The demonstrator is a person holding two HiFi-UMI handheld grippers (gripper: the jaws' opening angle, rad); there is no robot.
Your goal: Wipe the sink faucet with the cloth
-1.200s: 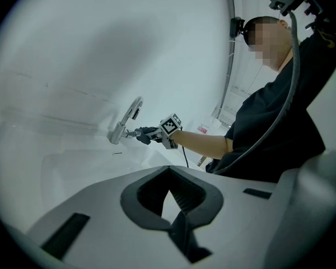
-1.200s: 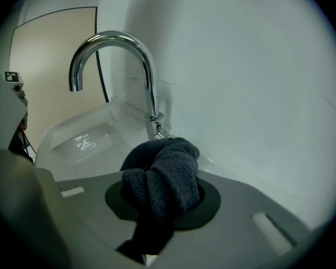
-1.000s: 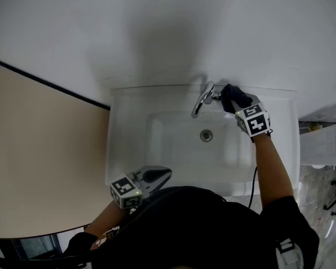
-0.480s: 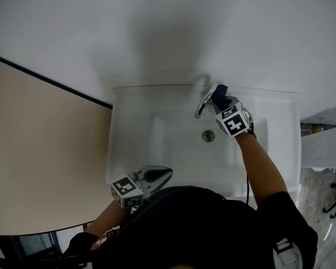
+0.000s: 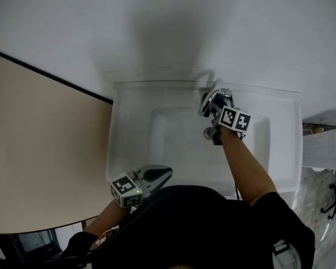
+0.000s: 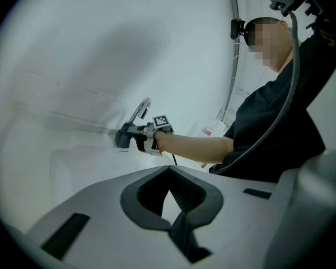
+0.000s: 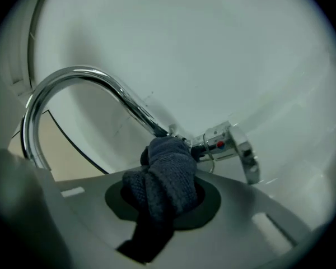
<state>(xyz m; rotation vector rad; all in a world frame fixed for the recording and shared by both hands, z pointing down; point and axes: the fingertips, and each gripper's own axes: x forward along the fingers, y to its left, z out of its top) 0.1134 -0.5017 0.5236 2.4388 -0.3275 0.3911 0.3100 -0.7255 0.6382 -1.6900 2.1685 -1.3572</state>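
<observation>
A chrome faucet (image 7: 87, 80) with a curved spout and a lever handle (image 7: 235, 147) stands at the back of the white sink (image 5: 129, 150). My right gripper (image 7: 168, 198) is shut on a dark blue cloth (image 7: 167, 175), and the cloth presses against the faucet body where the spout meets the handle. In the head view the right gripper (image 5: 214, 108) lies over the faucet (image 5: 208, 98). The left gripper view shows the cloth (image 6: 122, 138) against the faucet (image 6: 141, 108) from afar. My left gripper (image 5: 151, 176) hangs at the sink's near edge, shut on nothing.
A white wall (image 5: 168, 27) rises right behind the faucet. A beige panel (image 5: 45, 150) borders the sink on the left. A white plastic bin (image 5: 325, 147) stands to the right. The person's torso (image 5: 201, 228) overhangs the sink's near rim.
My right gripper has swung left with the cloth, from the right of the handle to over the faucet body. The left gripper has stayed put.
</observation>
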